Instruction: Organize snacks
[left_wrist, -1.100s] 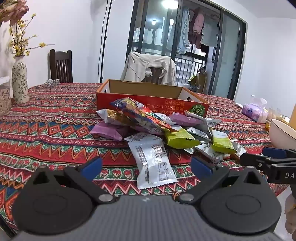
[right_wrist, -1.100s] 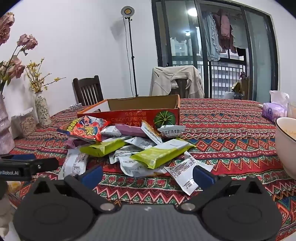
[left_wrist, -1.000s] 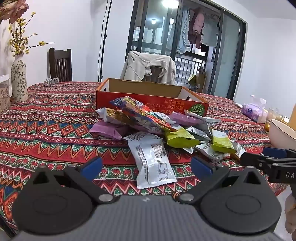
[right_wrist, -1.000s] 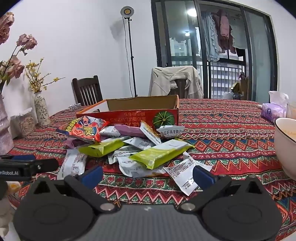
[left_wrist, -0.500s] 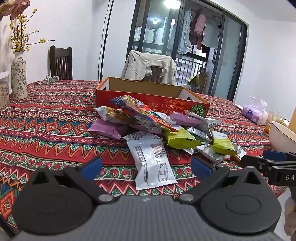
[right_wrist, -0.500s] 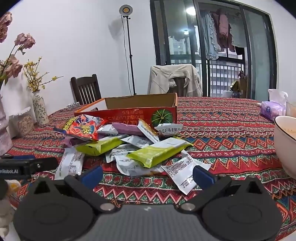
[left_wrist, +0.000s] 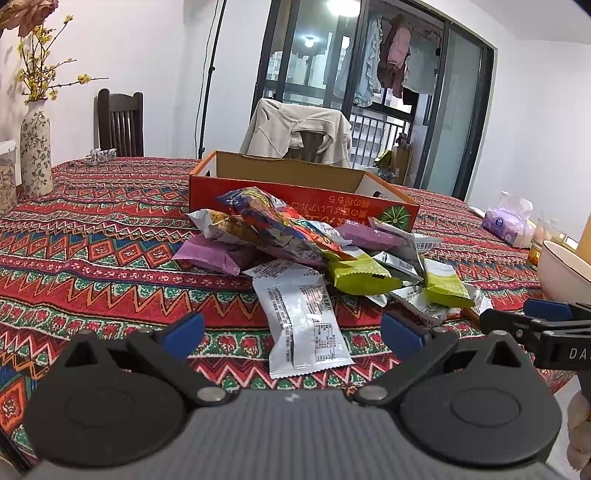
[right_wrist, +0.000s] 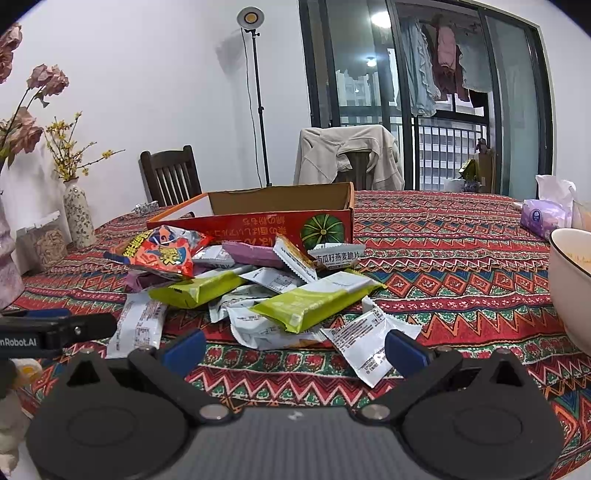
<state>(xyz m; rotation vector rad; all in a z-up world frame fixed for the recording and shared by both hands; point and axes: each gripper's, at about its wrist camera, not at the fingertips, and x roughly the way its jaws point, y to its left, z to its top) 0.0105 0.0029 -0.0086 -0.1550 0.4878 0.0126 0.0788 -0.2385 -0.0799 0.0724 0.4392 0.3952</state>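
- The big table with the red zigzag cloth (left_wrist: 92, 236) fills most of both views. Behind it are dark glass doors, a brown wooden chair at 11 o'clock, and a chair with a beige jacket at 12 o'clock.
- The open red cardboard box (left_wrist: 295, 192) sits at 12 o'clock, just behind the snacks. It looks like the place for them, and I see none inside yet.
- The pile of shiny snack packets (right_wrist: 258, 284) lies between the box and the grippers. The packets lean on each other, so pulling one from the bottom could drag others along or push some off the near edge.
- The white round bowl (right_wrist: 569, 280) at 3 o'clock stands near the pile. A wide swing could knock it.
- The flowered white vase (left_wrist: 35, 155) at 9 o'clock is tall and could tip, but it is well apart.
- The left gripper (left_wrist: 291, 330) is spread wide and holds nothing. A white packet (left_wrist: 303, 314) lies just ahead of it.
- The right gripper (right_wrist: 295, 349) is wide apart too, and empty. A thin, flat packet could slip out of a pinch.
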